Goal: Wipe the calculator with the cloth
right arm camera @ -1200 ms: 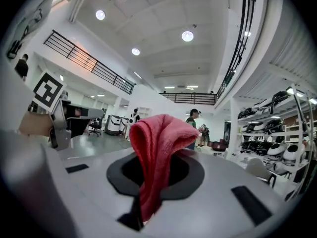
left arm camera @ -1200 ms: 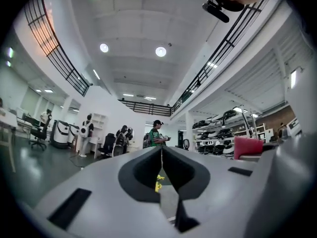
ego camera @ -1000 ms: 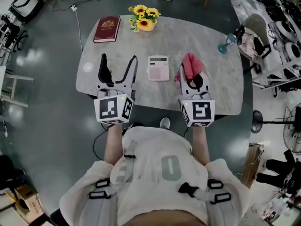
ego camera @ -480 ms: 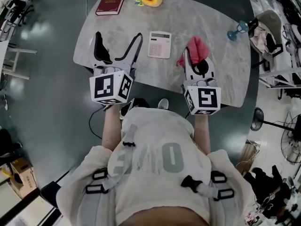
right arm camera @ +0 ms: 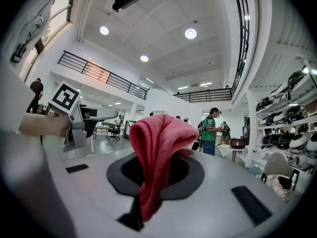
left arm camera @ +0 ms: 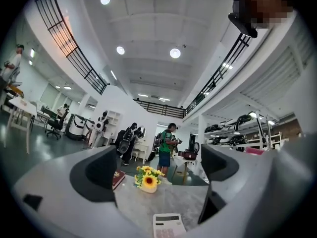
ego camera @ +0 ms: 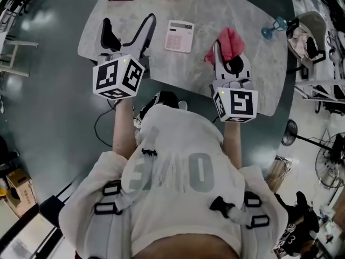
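Left tool (ego camera: 128, 21), jaws just opened wide with nothing between them, hovers over the tabletop (ego camera: 188, 72); the calculator (ego camera: 179, 36) lies flat between both tools; right tool (ego camera: 230, 55) is clamped on the red cloth (ego camera: 230, 39)

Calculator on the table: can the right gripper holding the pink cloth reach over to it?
Probably yes. The right gripper, shut on the pink cloth, sits just right of the calculator, with only bare table between them.
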Demonstrator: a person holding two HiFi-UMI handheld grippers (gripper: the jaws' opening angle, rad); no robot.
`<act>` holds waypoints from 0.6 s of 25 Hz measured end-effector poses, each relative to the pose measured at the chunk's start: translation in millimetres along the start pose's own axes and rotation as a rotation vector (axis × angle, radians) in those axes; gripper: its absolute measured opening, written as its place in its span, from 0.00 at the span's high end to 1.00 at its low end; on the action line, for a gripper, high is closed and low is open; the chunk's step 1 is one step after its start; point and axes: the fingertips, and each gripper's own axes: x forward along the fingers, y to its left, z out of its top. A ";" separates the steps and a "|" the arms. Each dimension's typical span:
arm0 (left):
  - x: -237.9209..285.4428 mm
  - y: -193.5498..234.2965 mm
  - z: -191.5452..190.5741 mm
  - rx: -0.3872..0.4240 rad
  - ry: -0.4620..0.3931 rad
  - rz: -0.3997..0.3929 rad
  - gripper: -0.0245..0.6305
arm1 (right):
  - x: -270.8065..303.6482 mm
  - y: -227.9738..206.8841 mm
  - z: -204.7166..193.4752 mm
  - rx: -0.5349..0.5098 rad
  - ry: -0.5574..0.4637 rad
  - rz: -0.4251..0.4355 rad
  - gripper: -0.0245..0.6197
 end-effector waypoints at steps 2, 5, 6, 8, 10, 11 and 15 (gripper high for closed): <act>1.7 -8.1 -2.6 0.005 0.004 -0.003 0.18 | -0.2 -9.0 -4.0 0.003 0.005 -0.003 0.87; 1.7 -14.4 -11.6 -0.006 0.030 -0.003 0.18 | -1.9 -14.3 -8.6 0.008 0.014 -0.001 0.87; 1.6 -14.6 -14.9 -0.010 0.041 0.000 0.18 | -2.8 -14.0 -9.0 0.009 0.015 0.002 0.87; 3.2 -13.4 -21.7 -0.016 0.061 0.009 0.18 | -2.4 -13.5 -10.1 0.005 0.015 0.012 0.87; 6.9 -10.7 -30.8 -0.012 0.081 0.021 0.18 | 0.0 -14.3 -12.5 -0.002 0.017 0.016 0.87; 9.0 -9.4 -36.2 -0.004 0.094 0.026 0.18 | 0.7 -14.9 -14.0 -0.003 0.019 0.015 0.87; 22.5 -2.5 -54.7 0.023 0.135 0.033 0.18 | 5.9 -19.6 -17.9 -0.009 0.024 0.001 0.87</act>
